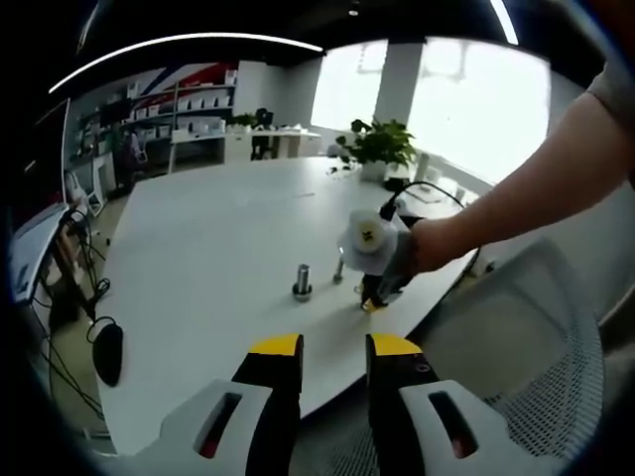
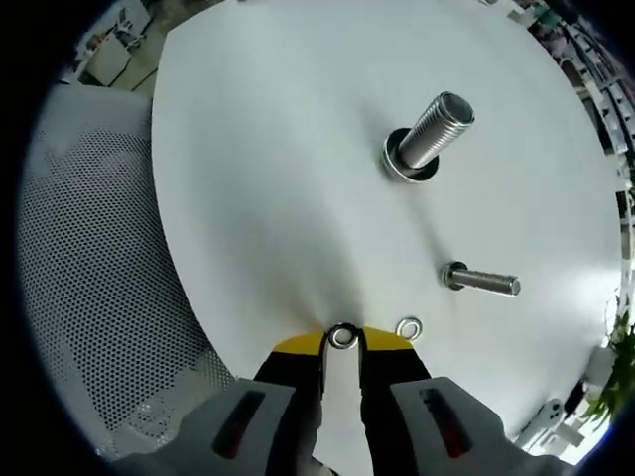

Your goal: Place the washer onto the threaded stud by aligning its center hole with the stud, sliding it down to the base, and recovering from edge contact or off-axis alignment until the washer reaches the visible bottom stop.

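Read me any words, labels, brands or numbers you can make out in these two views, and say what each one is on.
None can be read.
Far wall graphic in the left gripper view: red and blue shapes, too blurred for any letters.
Large threaded stud, small stud, washers, both claws: no markings visible.
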